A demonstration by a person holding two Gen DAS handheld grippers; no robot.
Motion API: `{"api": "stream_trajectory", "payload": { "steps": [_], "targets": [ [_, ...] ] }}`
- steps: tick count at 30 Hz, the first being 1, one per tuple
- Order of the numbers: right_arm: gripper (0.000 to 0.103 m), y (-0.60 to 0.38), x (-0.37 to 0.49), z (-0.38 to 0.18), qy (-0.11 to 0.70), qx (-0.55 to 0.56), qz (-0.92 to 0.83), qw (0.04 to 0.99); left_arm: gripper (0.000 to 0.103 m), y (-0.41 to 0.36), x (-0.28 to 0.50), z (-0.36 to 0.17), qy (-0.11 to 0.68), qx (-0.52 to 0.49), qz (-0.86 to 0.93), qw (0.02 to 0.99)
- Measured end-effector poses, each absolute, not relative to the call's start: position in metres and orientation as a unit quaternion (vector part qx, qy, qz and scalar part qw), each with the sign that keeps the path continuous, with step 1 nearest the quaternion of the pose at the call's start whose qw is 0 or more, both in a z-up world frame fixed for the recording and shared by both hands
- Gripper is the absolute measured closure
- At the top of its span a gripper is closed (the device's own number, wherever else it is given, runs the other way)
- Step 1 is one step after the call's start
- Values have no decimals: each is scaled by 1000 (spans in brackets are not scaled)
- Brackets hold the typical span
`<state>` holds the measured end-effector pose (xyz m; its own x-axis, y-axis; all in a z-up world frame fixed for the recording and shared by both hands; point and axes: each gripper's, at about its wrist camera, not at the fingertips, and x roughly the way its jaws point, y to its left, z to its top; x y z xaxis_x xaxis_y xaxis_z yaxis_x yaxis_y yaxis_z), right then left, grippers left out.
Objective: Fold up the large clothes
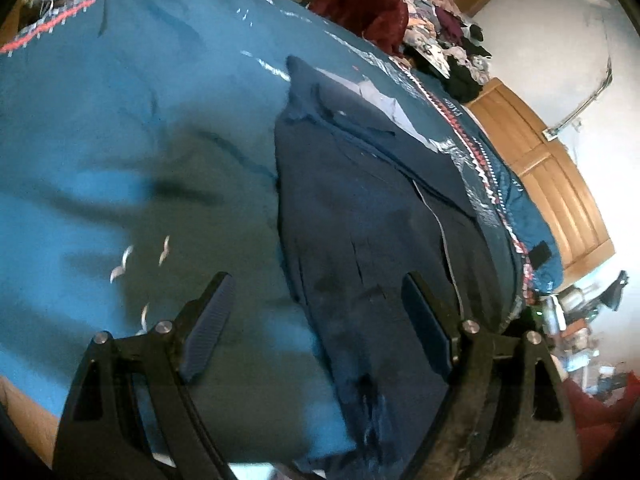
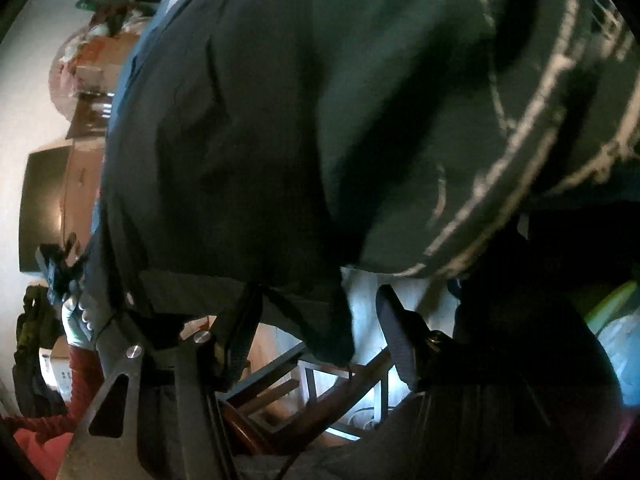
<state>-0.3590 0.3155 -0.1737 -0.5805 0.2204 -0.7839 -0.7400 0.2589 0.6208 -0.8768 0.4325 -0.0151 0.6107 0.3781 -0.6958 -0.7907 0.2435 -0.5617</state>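
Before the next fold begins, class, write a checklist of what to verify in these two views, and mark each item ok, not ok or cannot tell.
1. Left gripper open, holding nothing: ok.
2. Navy garment lying on the blue bedspread: ok, though creased.
3. Garment within the bed edge: cannot tell; it runs beside the patterned border.
4. Right gripper open: ok, fingers apart.
5. Dark cloth clear of the right fingers: not ok; its hem hangs between them.
6. Both views sharp: not ok; the right is dark and blurred.

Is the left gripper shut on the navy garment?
No, the left gripper is open above the navy garment, its fingers spread apart.
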Motion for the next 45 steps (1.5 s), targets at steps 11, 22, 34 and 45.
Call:
{"api": "stream_trajectory", "payload": {
  "steps": [11,22,34,45],
  "targets": [
    [44,319,-356,-168,671,-173,595,407,18,395,-869,-28,249,-499,332,760],
    [45,303,-337,-171,687,-133,584,411,26,392,-836,-28,269,-499,276,776],
    [45,311,-355,-169,668,-182,597,405,24,390,-841,-31,265,-506,275,773],
    [54,306,-354,-162,661,-181,603,409,51,393,-838,-34,264,-508,268,775]
  ]
}}
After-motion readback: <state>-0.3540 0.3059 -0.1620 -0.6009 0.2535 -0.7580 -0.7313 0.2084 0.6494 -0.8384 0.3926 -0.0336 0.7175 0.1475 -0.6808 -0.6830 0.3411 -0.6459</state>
